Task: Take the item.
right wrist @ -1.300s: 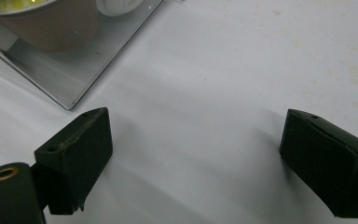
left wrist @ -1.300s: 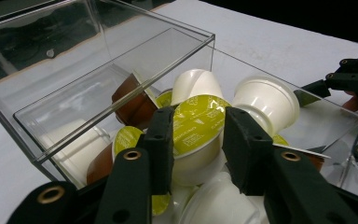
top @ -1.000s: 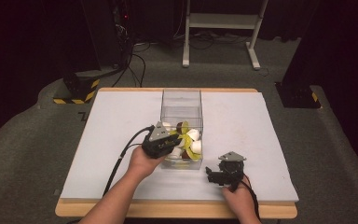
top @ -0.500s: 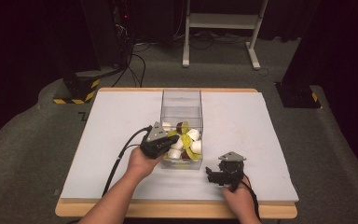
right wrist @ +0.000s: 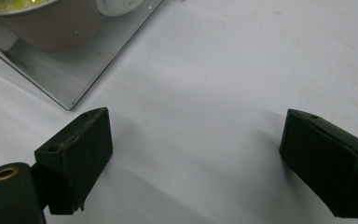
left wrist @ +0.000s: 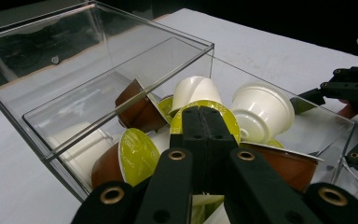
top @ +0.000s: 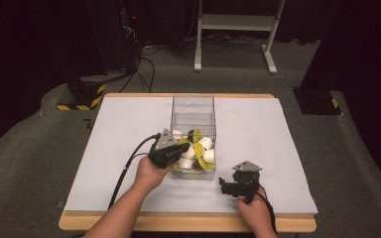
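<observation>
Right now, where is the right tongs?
In the high view, the right tongs rests open on the white table, near the front edge, just right of the clear box of capsules.

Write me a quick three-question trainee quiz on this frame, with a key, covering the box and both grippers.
1. True or false: the right gripper has its jaws spread wide over the bare white table.
2. Where is the left gripper? A) inside the clear box, among the coffee capsules; B) resting on the table, left of the box; C) raised high over the far end of the table.
3. Fill in: the lids of several capsules are yellow-____.

Key: 1 true; 2 A, its jaws are together above a yellow-green lid; 3 green.
</observation>
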Tool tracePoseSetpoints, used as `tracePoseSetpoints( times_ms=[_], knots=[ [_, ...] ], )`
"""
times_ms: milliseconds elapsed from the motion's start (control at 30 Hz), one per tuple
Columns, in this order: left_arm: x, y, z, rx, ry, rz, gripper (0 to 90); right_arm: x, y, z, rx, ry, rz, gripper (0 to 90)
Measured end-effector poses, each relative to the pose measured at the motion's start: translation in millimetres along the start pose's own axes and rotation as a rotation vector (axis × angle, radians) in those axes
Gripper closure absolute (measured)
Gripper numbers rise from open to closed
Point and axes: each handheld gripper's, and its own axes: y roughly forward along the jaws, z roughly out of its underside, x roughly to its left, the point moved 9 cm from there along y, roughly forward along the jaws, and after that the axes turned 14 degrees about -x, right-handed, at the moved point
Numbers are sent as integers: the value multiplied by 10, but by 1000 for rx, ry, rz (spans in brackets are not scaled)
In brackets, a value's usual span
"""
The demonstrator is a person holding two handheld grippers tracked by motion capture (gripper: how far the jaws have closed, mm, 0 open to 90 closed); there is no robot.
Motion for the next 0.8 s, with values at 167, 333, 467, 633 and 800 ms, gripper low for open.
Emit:
tracePoseSetpoints(
  times_ms=[167,333,467,633,800],
  knots=[
    [7,-5,-10,-10,-22,-2,899,0,0,0,0,0,0,91],
    [24,-16,-38,-12,-30,-4,900,0,0,0,0,-1,1,92],
    [10,-22,-99,-31,-45,-3,900,-1,0,0,-1,-2,0,92],
    [6,-22,-122,-41,-51,-7,900,-2,0,0,-1,-3,0,92],
    [-3,-20,-140,-51,-59,-2,900,-2,1,0,-1,-2,0,91]
  ],
)
